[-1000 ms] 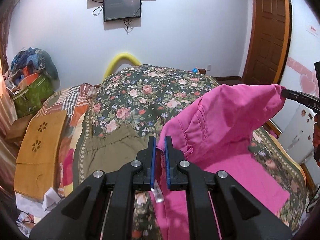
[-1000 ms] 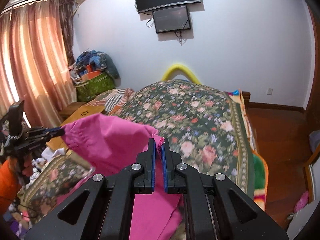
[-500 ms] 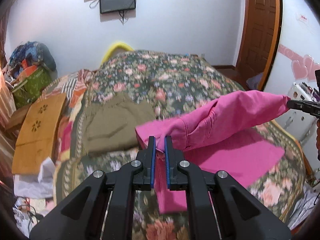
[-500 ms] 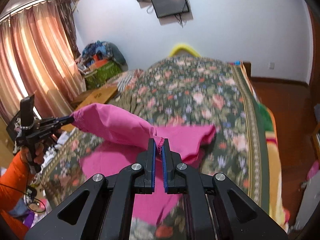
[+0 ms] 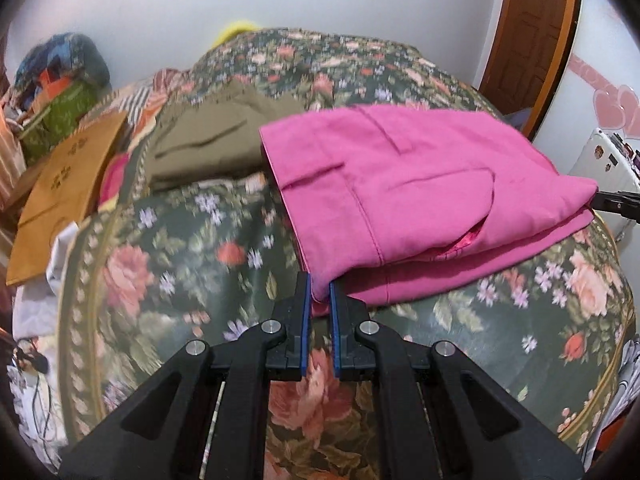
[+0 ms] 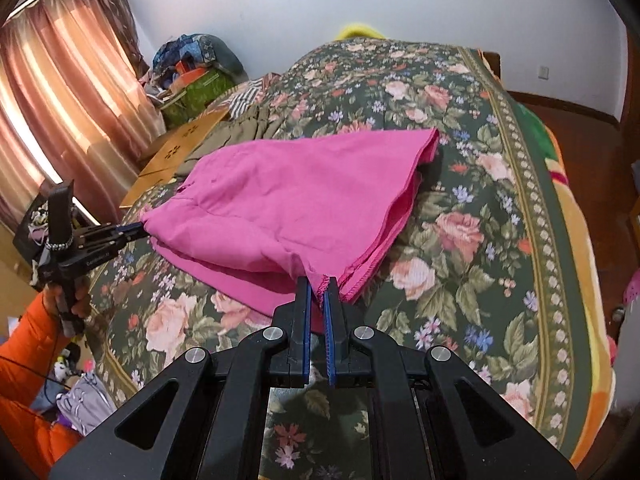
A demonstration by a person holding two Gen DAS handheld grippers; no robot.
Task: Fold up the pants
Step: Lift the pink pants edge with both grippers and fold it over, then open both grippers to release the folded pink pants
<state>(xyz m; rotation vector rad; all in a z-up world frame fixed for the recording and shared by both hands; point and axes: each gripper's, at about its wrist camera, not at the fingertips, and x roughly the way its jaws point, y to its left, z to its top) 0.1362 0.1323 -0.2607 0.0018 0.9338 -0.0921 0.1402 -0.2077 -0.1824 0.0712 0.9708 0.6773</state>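
The pink pants [image 5: 404, 184] lie folded over on the floral bedspread [image 5: 192, 248], the upper layer resting on the lower one. My left gripper [image 5: 319, 280] is shut on the pants' near waist corner, low over the bed. My right gripper [image 6: 316, 285] is shut on the hem corner at the other end of the pants [image 6: 296, 200]. The left gripper also shows at the left of the right wrist view [image 6: 134, 231], and the right gripper at the right edge of the left wrist view [image 5: 600, 199].
Olive-green pants [image 5: 216, 136] lie folded just beyond the pink ones. A wooden board [image 5: 68, 176] and a pile of bags [image 5: 56, 92] sit off the bed's left side. Curtains [image 6: 60, 92] hang on the left. A wooden door [image 5: 532, 32] stands at the far right.
Both grippers have come down from holding the pants in the air. The raised fold has been laid over onto the lower layer on the bed.
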